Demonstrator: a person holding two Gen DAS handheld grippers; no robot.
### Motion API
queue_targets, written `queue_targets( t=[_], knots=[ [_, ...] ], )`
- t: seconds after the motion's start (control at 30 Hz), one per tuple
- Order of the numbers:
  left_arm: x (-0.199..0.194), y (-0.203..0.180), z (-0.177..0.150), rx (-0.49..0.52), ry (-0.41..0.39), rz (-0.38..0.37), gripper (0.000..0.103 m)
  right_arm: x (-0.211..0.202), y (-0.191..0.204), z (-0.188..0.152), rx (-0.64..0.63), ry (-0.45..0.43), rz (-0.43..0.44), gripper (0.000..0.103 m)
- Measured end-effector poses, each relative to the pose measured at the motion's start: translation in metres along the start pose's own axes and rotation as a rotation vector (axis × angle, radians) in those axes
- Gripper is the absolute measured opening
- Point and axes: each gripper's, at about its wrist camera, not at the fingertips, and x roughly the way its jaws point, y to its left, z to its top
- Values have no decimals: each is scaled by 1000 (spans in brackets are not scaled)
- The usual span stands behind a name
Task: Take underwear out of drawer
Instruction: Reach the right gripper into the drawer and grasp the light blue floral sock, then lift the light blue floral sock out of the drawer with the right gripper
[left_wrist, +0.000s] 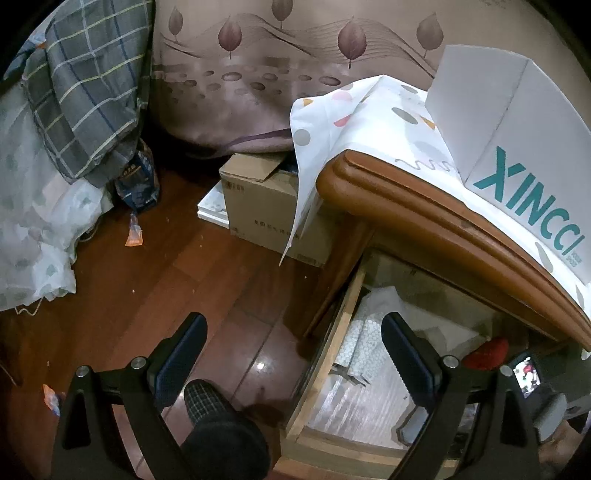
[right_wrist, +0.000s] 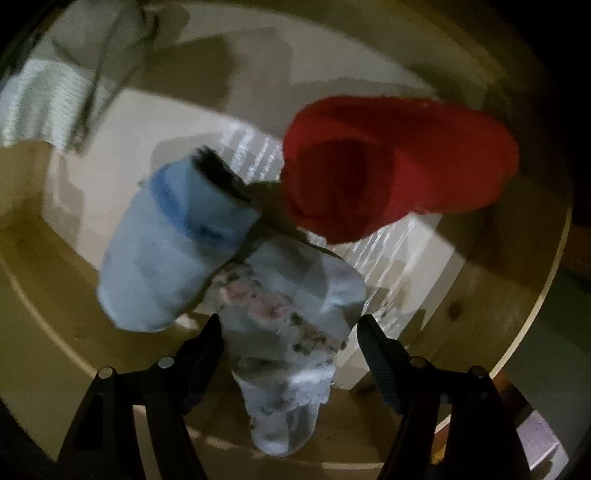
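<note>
In the open drawer (left_wrist: 325, 373) three rolled pieces of underwear are seen, the floral roll (right_wrist: 288, 332) framed untouched by the wide right gripper (right_wrist: 290, 343), so the blue roll (right_wrist: 166, 251) touching it could be snagged, while the left gripper (left_wrist: 295, 354) is held wide and empty.

A brown cardboard box (left_wrist: 258, 206) sits on the dark wooden floor (left_wrist: 147, 288). At its 2 o'clock, a white box printed "XINCCI" (left_wrist: 517, 147) rests on a dotted white cloth (left_wrist: 369, 122). A grey checked blanket (left_wrist: 88, 85) hangs at 10 o'clock.
</note>
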Motion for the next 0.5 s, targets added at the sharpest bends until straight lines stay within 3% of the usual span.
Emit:
queue_targets(
  t=[0.3,0.43,0.5],
  knots=[
    [1,-1,-1,18,3,5,94,13,14,11,-44,50,-40,73],
    [2,-2,-2,24,6,5,94,13,18,13,-53,29,-6,56],
    [2,-3,-2,24,6,6,94,9,21,12,-60,2,-6,35]
  ],
)
